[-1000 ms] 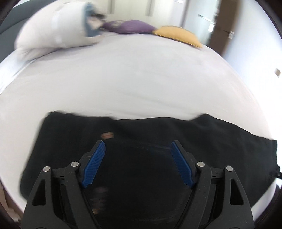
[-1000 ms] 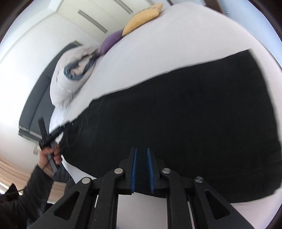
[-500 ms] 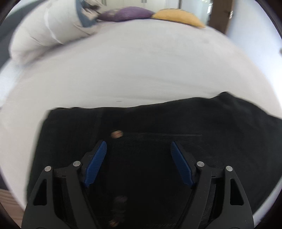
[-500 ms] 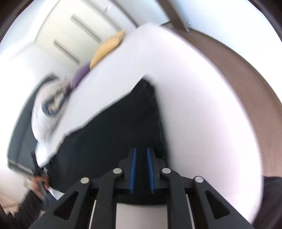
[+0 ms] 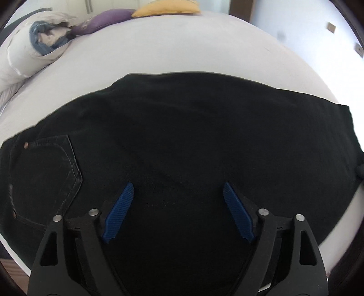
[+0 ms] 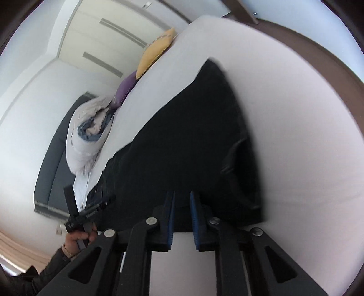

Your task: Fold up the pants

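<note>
Black pants (image 5: 193,141) lie flat across the white bed (image 5: 182,50), back pocket (image 5: 45,173) at the left, leg ends to the right. My left gripper (image 5: 177,189) is open, hovering over the middle of the pants. In the right wrist view the pants (image 6: 193,141) stretch away from the camera. My right gripper (image 6: 182,198) is nearly shut over the near edge of the pants, with a narrow gap; whether it pinches fabric is not clear. The left gripper (image 6: 91,211) shows there in a hand at the lower left.
A white rolled duvet with blue cloth (image 5: 29,52), a purple cushion (image 5: 107,18) and a yellow cushion (image 5: 166,8) lie at the head of the bed. A wardrobe (image 6: 109,45) and dark headboard (image 6: 56,154) stand behind. Brown floor (image 6: 318,52) borders the bed.
My left gripper has moved right from the waistband toward the middle of the pants. My right gripper has swung toward the leg-end side and stays nearly shut.
</note>
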`<state>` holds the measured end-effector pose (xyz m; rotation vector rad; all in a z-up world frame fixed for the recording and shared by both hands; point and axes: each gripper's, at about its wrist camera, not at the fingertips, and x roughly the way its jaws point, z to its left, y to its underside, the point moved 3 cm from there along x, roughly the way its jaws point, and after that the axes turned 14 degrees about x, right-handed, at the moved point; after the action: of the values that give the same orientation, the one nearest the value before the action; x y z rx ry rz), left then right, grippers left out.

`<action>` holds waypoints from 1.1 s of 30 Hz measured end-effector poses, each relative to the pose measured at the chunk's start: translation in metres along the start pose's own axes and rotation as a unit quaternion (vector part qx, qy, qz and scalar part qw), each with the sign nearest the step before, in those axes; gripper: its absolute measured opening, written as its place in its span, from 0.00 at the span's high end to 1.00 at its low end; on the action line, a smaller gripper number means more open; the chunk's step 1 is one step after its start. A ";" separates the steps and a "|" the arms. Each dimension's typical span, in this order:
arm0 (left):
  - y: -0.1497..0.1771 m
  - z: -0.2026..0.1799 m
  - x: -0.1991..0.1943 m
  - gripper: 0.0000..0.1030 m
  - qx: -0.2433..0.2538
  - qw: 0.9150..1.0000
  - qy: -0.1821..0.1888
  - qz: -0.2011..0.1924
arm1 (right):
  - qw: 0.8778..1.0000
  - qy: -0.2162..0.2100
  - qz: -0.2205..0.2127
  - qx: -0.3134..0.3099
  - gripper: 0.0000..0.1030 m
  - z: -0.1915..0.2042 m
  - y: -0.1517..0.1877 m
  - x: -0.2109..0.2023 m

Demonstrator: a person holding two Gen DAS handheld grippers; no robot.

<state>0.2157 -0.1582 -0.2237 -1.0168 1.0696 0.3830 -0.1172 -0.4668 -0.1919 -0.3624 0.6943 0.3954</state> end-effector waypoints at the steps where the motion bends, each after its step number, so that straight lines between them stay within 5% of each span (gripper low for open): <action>1: 0.003 0.004 0.003 0.04 -0.020 1.000 -0.004 -0.003 | 1.000 0.003 -0.022 0.011 0.86 -0.006 -0.010 -0.013; 2: 0.005 0.007 0.006 0.03 -0.041 0.999 0.007 -0.002 | 0.999 0.004 -0.047 0.026 0.82 -0.013 -0.018 -0.030; 3: 0.005 0.008 0.006 0.03 -0.047 0.999 0.015 -0.001 | 0.995 0.036 -0.082 0.048 0.55 -0.027 -0.026 -0.052; 4: 0.004 0.006 0.006 0.03 -0.041 0.999 0.013 0.003 | 0.990 0.052 -0.112 0.065 0.46 -0.042 -0.035 -0.078; 7: 0.001 0.004 0.009 0.02 -0.042 0.999 0.008 0.010 | 0.984 0.010 -0.152 0.089 0.46 -0.052 -0.037 -0.122; 9: 0.001 0.010 0.010 0.02 -0.053 0.998 0.007 0.012 | 0.985 -0.013 -0.145 0.091 0.41 -0.033 -0.025 -0.115; 12: 0.004 0.000 -0.003 0.02 -0.068 0.997 0.009 0.026 | 0.989 -0.027 -0.103 0.104 0.39 -0.016 -0.005 -0.082; 15: 0.002 -0.009 -0.021 0.02 -0.100 0.993 0.054 -0.001 | 0.989 0.007 -0.071 0.131 0.39 0.000 0.016 -0.030; 20: -0.001 -0.034 -0.022 0.02 -0.112 0.990 0.084 -0.014 | 0.980 -0.008 -0.095 0.176 0.33 0.020 0.026 -0.010; 26: -0.009 -0.042 0.011 0.01 -0.074 0.996 0.039 0.017 | 0.974 -0.041 -0.078 0.211 0.31 0.028 0.039 -0.001; 33: -0.013 -0.048 0.017 0.01 -0.080 0.995 0.052 0.019 | 0.964 -0.053 -0.099 0.241 0.33 0.037 0.029 0.020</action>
<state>0.2067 -0.2084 -0.2372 -1.1702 1.1680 0.4565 -0.0968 -0.4208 -0.1844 0.0527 0.6205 0.0480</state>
